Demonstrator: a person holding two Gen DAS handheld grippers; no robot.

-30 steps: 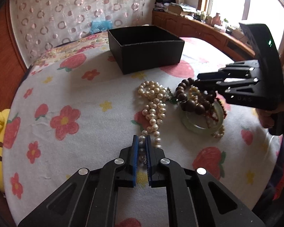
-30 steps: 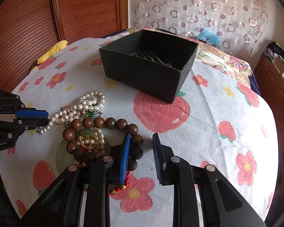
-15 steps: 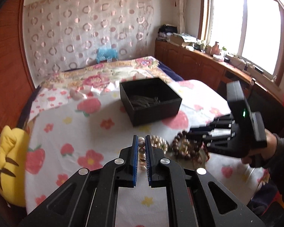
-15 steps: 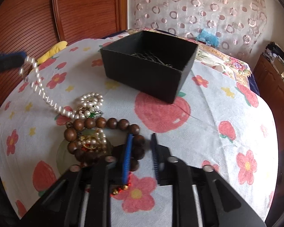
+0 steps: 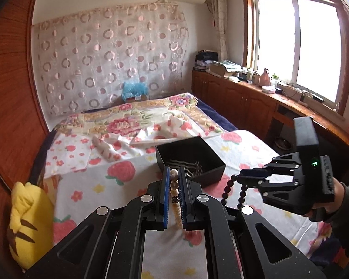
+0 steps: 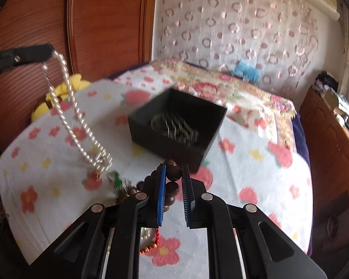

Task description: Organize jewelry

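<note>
Both strands are now hanging clear of the floral bedsheet [image 6: 256,174]: I am clenching my left gripper [image 5: 173,176] on the pearl necklace [image 6: 81,125] and my right gripper [image 6: 173,179] on the wooden bead bracelet [image 6: 172,174], carrying them apart, untangled, toward the black box [image 6: 174,125].

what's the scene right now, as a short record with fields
left gripper: shut on the pearl necklace, which hangs from it
right gripper: shut on the brown bead bracelet
black box: open, on the flowered cloth, metal pieces inside
plush: yellow toy at the table's edge
</note>
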